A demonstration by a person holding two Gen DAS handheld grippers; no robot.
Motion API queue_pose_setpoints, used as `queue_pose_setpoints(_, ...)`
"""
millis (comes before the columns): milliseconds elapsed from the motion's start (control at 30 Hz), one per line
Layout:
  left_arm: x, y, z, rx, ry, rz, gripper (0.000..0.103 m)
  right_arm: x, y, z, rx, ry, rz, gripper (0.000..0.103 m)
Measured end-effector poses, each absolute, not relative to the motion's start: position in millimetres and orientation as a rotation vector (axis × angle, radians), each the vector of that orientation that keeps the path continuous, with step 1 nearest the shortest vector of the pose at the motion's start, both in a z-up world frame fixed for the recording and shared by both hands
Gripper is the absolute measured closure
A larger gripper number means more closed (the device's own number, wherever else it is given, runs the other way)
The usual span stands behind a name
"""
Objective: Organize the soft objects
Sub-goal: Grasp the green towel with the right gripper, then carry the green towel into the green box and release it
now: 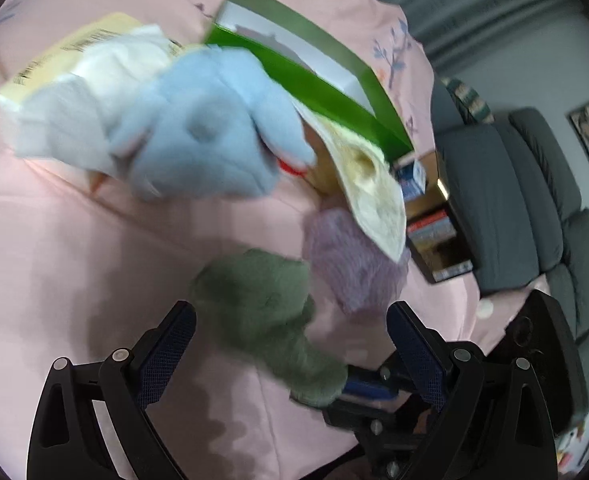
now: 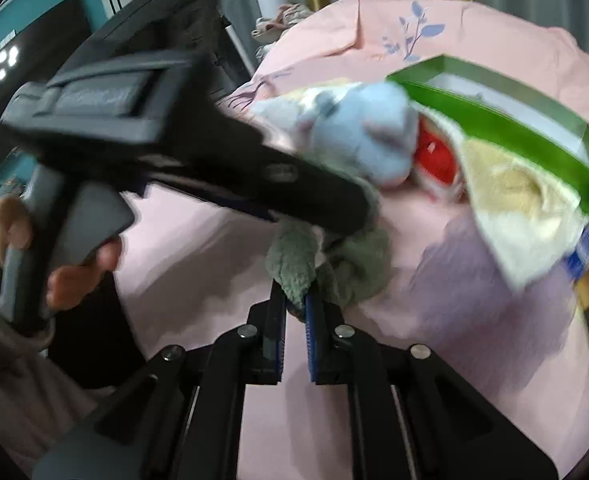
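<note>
- Two hand-held grippers meet over one green plush toy on a pink bed; the right hand-held gripper has its jaws clenched on a limb of the toy, the pads pressed into the fleece at the near end.
- From that grip the toy runs forward and slightly right, away from the right wrist camera, its bulk lying on the bedspread just ahead of the fingertips.
- Seen from the left wrist, the left hand-held gripper is released, jaws spread wide, with the same green toy between and just beyond them; its long axis slants from upper left down to lower right, where the right tool bites it.
- By this reading the right hand is the nearer and already has the toy, while the left hovers above it without touching.
- Beyond the toy lie a blue plush, a lilac knitted piece and a cream cloth, all heaped close together.
- Farther still, the green box stands open, up and to the right of the grip; carrying the toy there looks like the likely next move.
- Motion blur softens both views, so fine contact is hard to judge.
</note>
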State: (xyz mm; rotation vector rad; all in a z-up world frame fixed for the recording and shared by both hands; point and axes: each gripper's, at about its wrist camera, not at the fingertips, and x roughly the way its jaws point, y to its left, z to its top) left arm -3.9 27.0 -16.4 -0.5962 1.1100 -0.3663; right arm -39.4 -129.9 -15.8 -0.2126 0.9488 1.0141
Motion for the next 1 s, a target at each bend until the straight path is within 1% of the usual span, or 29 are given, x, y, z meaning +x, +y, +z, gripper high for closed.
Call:
queue_pose_setpoints(67,-3.8,21.3,-20.8,-0.581,1.128,-0.357,0.007,-42.8,-134.2,-17.1,-0.206,0.953,0.997,0.089)
queue_pose_setpoints(100,-4.3,20.5,-22.8,-0.575,1.133,-0.350,0.007,-42.4,-139.2,-17.6,-0.198,0.956,0.972,0.080)
queue_pose_setpoints(133,-4.3,20.5,-23.8,-0.569,1.133,-0.344,0.007,-41.6,-142.7,-17.6,-0.189,0.954,0.952,0.074)
queue_pose_setpoints(200,-7.0,21.8,-24.4,-0.556,1.125,-0.323,0.007,-41.7,-149.8,-16.5,-0.176,0.942,0.923,0.044)
queue_pose_setpoints(233,-7.3,23.2,-24.7,-0.557,1.123,-0.318,0.007,-42.1,-152.2,-16.4,-0.171,0.936,0.914,0.041)
queue_pose_setpoints(267,-8.0,25.0,-25.1,-0.563,1.120,-0.311,0.009,-42.1,-152.6,-17.1,-0.169,0.937,0.917,0.040)
queue_pose_setpoints(300,-8.3,27.5,-25.2,-0.571,1.115,-0.301,0.016,-42.1,-152.0,-18.8,-0.167,0.944,0.918,0.041)
queue_pose_setpoints(333,-8.4,30.5,-25.5,-0.583,1.112,-0.289,0.020,-41.4,-151.0,-20.4,-0.164,0.949,0.916,0.041)
queue_pose_setpoints(400,-8.7,37.1,-27.2,-0.608,1.110,-0.281,0.037,-36.8,-144.2,-24.5,-0.160,0.954,0.926,0.041)
queue_pose_setpoints(433,-8.5,37.7,-28.0,-0.612,1.112,-0.268,0.041,-31.1,-143.9,-26.7,-0.161,0.953,0.929,0.041)
queue_pose_setpoints(500,-9.2,41.5,-30.8,-0.623,1.121,-0.250,0.055,-27.5,-139.9,-30.4,-0.169,0.950,0.926,0.041)
queue_pose_setpoints(667,-11.0,49.7,-34.9,-0.657,1.119,-0.220,0.068,-12.4,-126.4,-37.8,-0.165,0.960,0.928,0.041)
queue_pose_setpoints(700,-10.7,49.7,-35.0,-0.654,1.119,-0.220,0.072,-11.5,-123.7,-40.5,-0.174,0.964,0.927,0.045)
queue_pose_setpoints(733,-10.5,49.3,-35.4,-0.648,1.120,-0.225,0.074,-11.1,-120.5,-42.7,-0.179,0.967,0.927,0.052)
queue_pose_setpoints(767,-10.3,48.3,-35.6,-0.649,1.121,-0.233,0.080,-10.1,-117.9,-44.9,-0.181,0.975,0.936,0.072)
queue_pose_setpoints(800,-10.6,48.0,-35.7,-0.654,1.122,-0.245,0.083,-9.7,-117.1,-45.8,-0.179,0.972,0.940,0.082)
queue_pose_setpoints(833,-12.0,46.6,-34.6,-0.654,1.116,-0.258,0.084,-9.9,-117.8,-44.4,-0.172,0.960,0.942,0.083)
queue_pose_setpoints(867,-12.9,45.9,-32.7,-0.648,1.110,-0.262,0.084,-9.6,-116.9,-42.8,-0.169,0.952,0.946,0.091)
queue_pose_setpoints(1000,-17.1,42.0,-11.2,-0.610,1.057,-0.286,0.084,-15.6,-123.6,-25.3,-0.155,0.887,0.947,0.093)
